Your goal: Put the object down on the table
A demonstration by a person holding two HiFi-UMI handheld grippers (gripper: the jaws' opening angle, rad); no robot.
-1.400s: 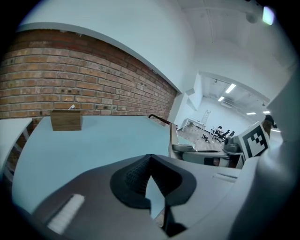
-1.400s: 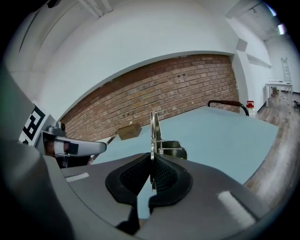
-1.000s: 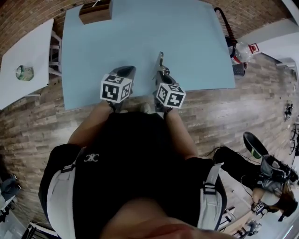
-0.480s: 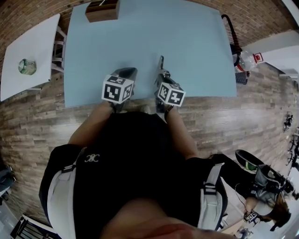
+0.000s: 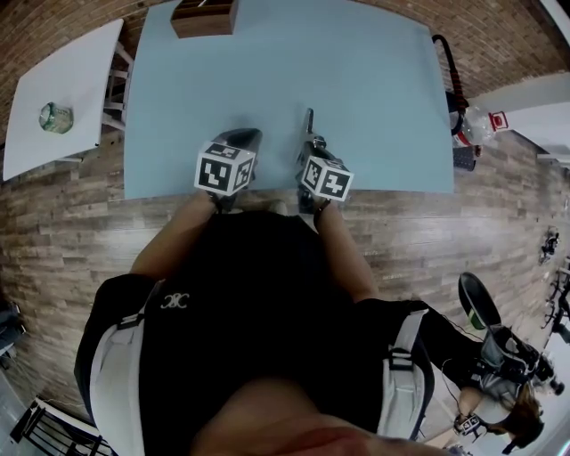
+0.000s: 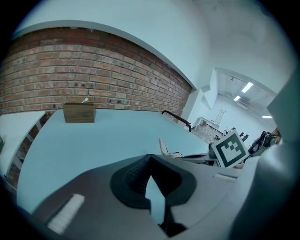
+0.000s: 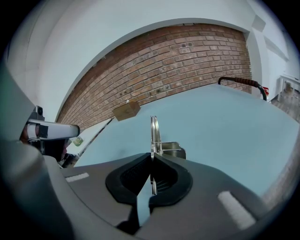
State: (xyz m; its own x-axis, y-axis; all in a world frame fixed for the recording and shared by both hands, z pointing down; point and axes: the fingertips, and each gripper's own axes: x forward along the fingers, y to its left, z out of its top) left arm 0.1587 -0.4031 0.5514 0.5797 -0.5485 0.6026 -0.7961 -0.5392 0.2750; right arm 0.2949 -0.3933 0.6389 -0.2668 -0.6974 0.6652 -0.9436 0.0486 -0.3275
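Over near edge of the blue table (image 5: 365, 80): left gripper (image 5: 237, 139) clenched tight, nothing between jaws. Alongside, toward table's middle: right gripper (image 5: 309, 135) clamped on thin metal piece (image 5: 307, 119), upright, edge-on, above tabletop. Contact with table: cannot tell. At table's far edge: wooden box (image 5: 205, 16).

A wooden box (image 5: 205, 16) stands before a brick wall (image 6: 70, 70). To the left, a white side table (image 5: 85, 62) carries a small green thing (image 5: 54, 117). On the right are a black curved handle (image 5: 448, 67) and a clear bottle (image 5: 479, 125). Plank floor (image 5: 499, 223) lies around, with another person (image 5: 521, 411) at lower right.
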